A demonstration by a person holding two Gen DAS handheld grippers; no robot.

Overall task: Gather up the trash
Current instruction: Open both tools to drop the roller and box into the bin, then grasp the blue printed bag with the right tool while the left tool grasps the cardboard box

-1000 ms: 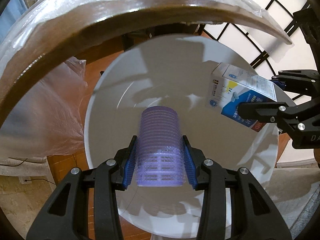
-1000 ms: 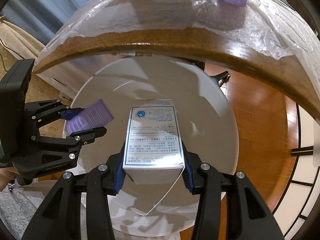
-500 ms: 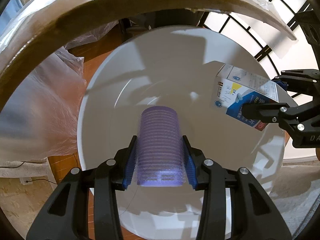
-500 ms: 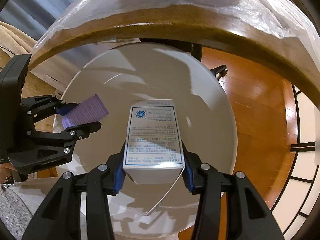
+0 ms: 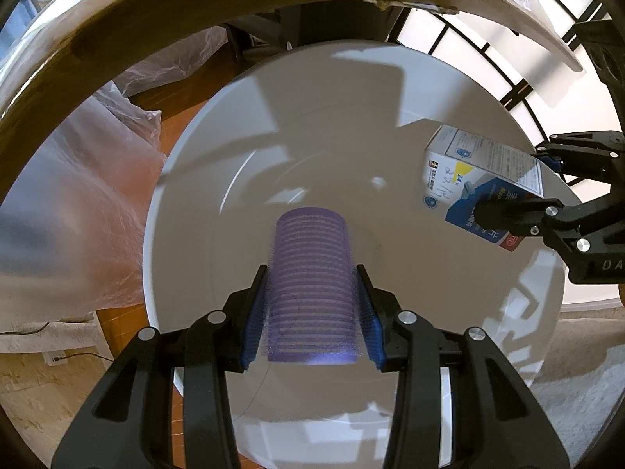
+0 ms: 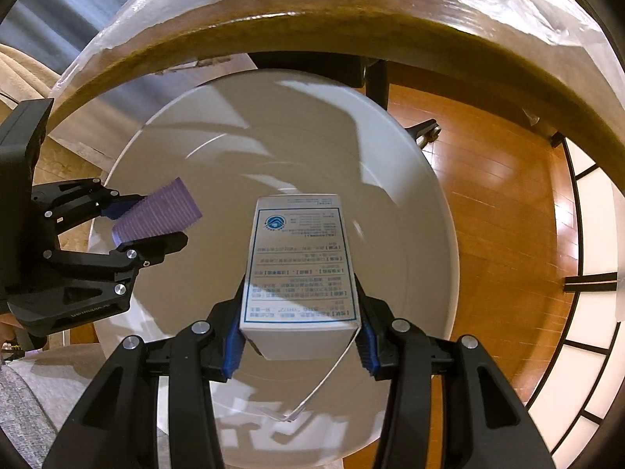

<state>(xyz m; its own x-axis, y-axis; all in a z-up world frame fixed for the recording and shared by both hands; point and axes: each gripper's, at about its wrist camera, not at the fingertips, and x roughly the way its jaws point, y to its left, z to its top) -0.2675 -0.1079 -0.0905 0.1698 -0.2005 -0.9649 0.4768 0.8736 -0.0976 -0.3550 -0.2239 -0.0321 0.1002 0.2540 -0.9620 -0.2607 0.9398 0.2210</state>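
Both grippers point down over a round white bin (image 5: 183, 179) (image 6: 429, 203) standing on the floor. My left gripper (image 5: 311, 273) is shut on a purple ribbed hair roller (image 5: 310, 273), its blue pads pressing both sides. In the right wrist view that left gripper (image 6: 152, 222) comes in from the left with the roller (image 6: 160, 211). My right gripper (image 6: 299, 297) is shut on a white box with blue printed text (image 6: 299, 262). The left wrist view shows the same box (image 5: 468, 187) over the bin's right side, held by the right gripper (image 5: 511, 179).
A wooden table edge covered in clear plastic (image 5: 156, 11) (image 6: 351, 19) arches over the far side of the bin. Crumpled plastic sheet (image 5: 66, 203) hangs at the left. Wooden floor (image 6: 500, 203) lies to the right, a pale rug (image 5: 578, 351) nearer. A caster leg (image 6: 425, 133) stands behind the bin.
The table edge has slid toward the top of both views and more of the bin fills them. Both grippers keep their hold on the roller and the box.
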